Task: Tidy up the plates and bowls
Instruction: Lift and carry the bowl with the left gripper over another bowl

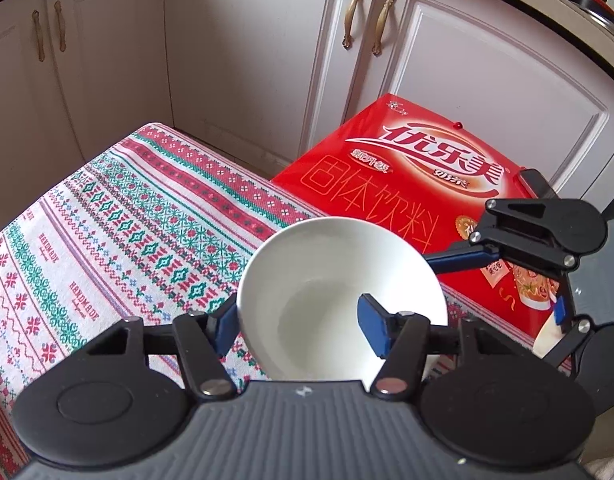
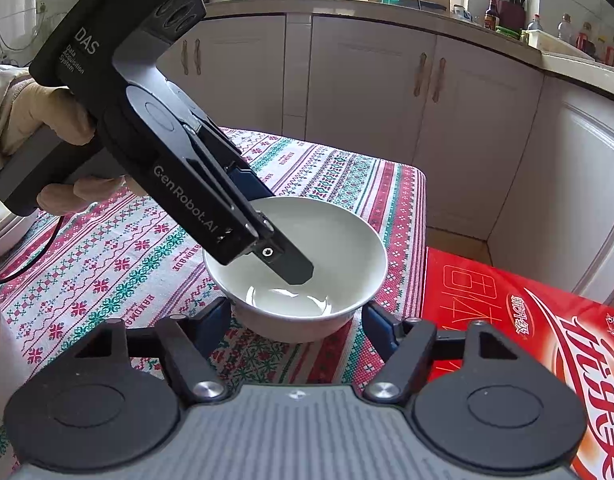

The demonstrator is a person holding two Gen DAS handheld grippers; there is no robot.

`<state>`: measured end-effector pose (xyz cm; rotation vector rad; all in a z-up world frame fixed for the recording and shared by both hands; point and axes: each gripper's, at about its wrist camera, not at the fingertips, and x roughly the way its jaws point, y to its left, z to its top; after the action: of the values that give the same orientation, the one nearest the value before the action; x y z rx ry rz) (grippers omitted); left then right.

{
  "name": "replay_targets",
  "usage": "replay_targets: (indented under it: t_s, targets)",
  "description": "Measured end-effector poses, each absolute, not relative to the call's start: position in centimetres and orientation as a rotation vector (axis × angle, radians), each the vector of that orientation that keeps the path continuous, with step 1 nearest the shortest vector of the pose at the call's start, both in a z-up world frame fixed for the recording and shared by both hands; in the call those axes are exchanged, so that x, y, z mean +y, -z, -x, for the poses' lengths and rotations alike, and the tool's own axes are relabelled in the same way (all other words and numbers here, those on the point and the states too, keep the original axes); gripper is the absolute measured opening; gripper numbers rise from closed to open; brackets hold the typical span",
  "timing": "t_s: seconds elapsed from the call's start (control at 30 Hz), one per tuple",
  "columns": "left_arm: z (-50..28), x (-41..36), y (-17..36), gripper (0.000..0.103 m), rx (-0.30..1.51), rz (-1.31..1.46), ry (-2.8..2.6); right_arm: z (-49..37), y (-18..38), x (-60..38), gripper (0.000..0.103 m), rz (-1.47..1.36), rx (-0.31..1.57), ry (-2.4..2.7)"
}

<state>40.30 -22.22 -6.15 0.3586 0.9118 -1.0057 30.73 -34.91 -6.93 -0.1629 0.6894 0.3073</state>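
Note:
A white bowl (image 1: 327,280) (image 2: 339,248) sits on the patterned tablecloth (image 1: 127,220) near the table's right edge. My left gripper (image 1: 299,316) (image 2: 283,236) is shut on the bowl's wall. One blue pad sits against the outside of the wall and the other finger reaches down inside the bowl. My right gripper (image 2: 297,316) is open, with its blue fingers (image 2: 215,320) on either side of the bowl's lower near part. From the left wrist view, one of its fingers (image 1: 459,258) reaches the bowl's right rim.
A red printed carton (image 1: 407,168) (image 2: 507,320) stands right beside the table. White cabinet doors (image 1: 247,60) (image 2: 367,80) close the space behind. A gloved hand (image 2: 59,112) holds the left gripper. Bottles (image 2: 493,12) crowd the far counter.

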Motion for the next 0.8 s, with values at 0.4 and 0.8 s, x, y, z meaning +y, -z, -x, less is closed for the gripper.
replay_targets:
  t_s: [0.4, 0.8]
  targets:
    - [-40.2, -21.9, 6.3, 0.061, 0.917, -0.360, 1.008, -30.9, 7.3, -34.8, 0.079, 0.153, 0.695, -0.335]
    - [-40.6, -22.2, 6.5, 0.061, 0.913, -0.364, 1.027, -31.3, 7.6, -34.9, 0.083, 0.162, 0.677, -0.355]
